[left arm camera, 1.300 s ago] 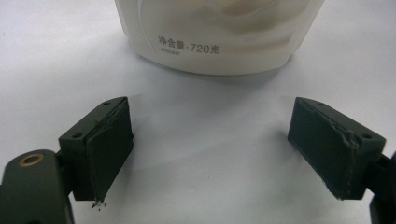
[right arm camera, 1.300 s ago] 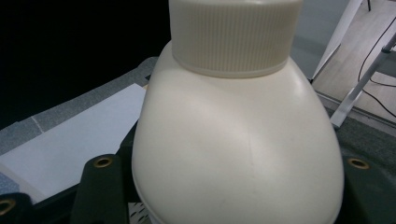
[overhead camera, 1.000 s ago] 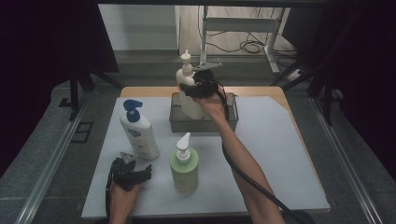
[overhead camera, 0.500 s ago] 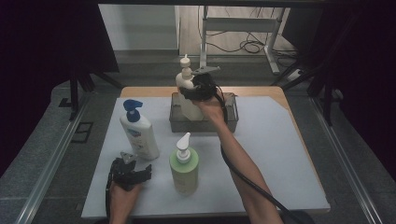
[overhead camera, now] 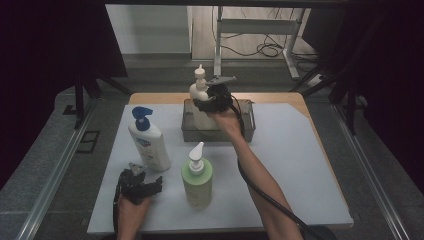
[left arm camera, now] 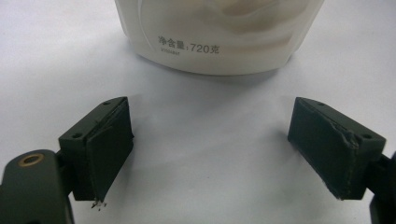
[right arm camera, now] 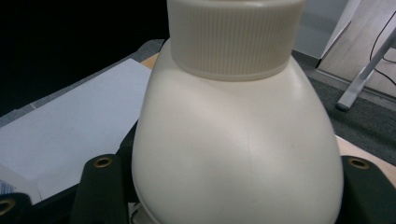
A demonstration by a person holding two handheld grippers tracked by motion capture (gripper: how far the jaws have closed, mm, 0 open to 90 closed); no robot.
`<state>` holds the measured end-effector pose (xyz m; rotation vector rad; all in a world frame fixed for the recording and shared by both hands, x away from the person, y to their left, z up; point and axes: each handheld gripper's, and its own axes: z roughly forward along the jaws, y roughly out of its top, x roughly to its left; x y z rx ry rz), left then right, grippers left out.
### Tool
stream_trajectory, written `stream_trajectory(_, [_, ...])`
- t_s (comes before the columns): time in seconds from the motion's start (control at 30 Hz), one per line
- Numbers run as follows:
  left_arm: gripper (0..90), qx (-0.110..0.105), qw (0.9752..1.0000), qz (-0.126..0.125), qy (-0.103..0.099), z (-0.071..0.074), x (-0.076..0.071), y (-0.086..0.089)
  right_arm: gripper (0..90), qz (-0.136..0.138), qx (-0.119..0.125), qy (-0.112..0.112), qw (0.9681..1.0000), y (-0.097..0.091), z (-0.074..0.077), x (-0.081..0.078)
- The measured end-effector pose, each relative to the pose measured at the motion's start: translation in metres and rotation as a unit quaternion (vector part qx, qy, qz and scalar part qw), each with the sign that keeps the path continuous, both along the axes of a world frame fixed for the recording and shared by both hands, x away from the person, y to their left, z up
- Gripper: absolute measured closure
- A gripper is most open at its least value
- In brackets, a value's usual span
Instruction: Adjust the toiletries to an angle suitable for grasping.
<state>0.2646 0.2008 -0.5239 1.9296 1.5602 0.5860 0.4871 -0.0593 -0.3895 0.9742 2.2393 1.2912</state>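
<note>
A: Table (overhead camera: 300, 165) w/ a pale matte sheet on top, wood edge at the far side. Arms?
B: R forearm stretched long across it to the grey metal tray (overhead camera: 247, 131) at the far edge, hand wrapped over the right gripper (overhead camera: 206, 102). L hand low at the near edge, well short of the tray, left gripper (overhead camera: 145, 176) lying on the sheet.
A: Tongs?
B: R jaws abt half open, clamped on the shoulder of the cream pump bottle (overhead camera: 201, 100); bottle stands upright, base w/in the tray. In the right gripper view the bottle (right arm camera: 238, 154) sits betw both jaws: smooth matte plastic, rounded shoulder, ribbed collar. L jaws wide, nothing betw them, flat dark pads (left arm camera: 109, 144), one scuffed.
A: Other stuff?
B: White bottle w/ blue pump (overhead camera: 147, 140) nearer than the tray, to its left, just ahead of the L jaws; printed base in the left gripper view (left arm camera: 219, 42). Green bottle (overhead camera: 197, 177), white pump, nearer than the tray, right of the white one.
</note>
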Motion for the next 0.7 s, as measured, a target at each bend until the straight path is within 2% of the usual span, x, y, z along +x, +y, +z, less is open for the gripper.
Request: stream_trajectory(0.7, [13.8, 0.000, 1.0000, 0.000, 0.000, 0.000, 0.000, 0.000, 38.3, -0.003, -0.014, 0.029, 0.9995, -0.003, -0.021, -0.001])
